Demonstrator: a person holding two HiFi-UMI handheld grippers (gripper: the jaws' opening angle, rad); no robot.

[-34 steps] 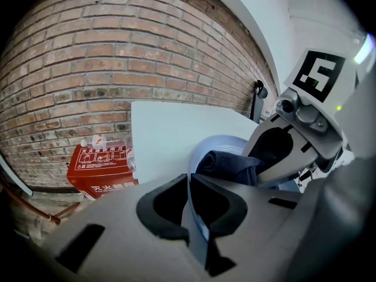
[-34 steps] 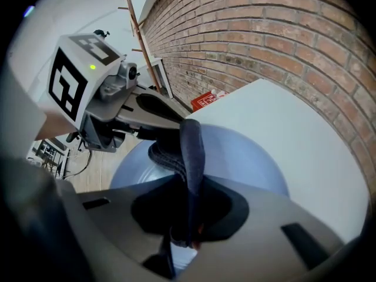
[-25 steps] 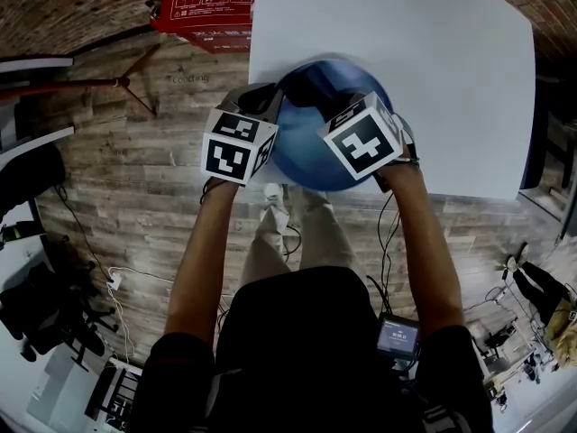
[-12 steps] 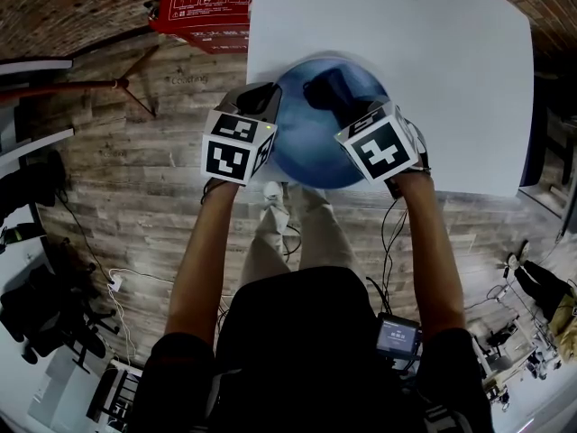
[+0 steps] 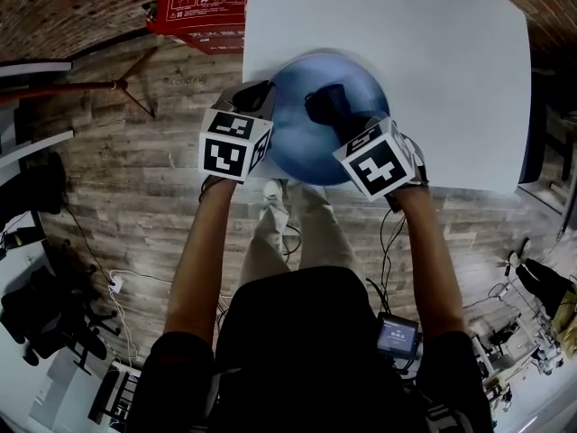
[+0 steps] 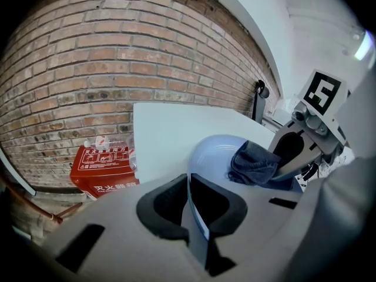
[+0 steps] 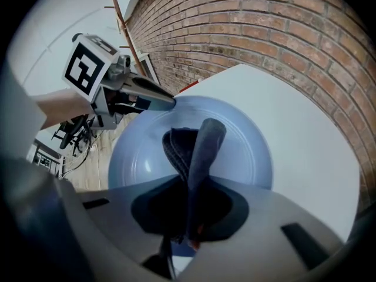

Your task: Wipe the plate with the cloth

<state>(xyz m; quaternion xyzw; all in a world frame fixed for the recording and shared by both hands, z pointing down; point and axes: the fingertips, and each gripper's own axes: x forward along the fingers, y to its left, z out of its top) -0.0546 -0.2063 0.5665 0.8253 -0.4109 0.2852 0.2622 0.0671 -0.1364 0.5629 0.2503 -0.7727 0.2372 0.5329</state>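
The person's forearms (image 5: 203,251) are reaching forward from the body. The left gripper (image 6: 191,203) is pinching the left rim of the blue plate (image 5: 302,147), its dark pads pressed onto the thin edge from both sides. The right gripper (image 7: 189,219) is clamping a dark blue cloth (image 7: 197,143) between its jaws, and the bunched cloth is lying against the plate's inner face, right of centre. The plate is sitting at the near edge of the white table (image 5: 442,61), partly overhanging the wooden floor (image 5: 135,179). Farther off, a red box (image 5: 200,3) is standing by the brick wall (image 6: 117,57).
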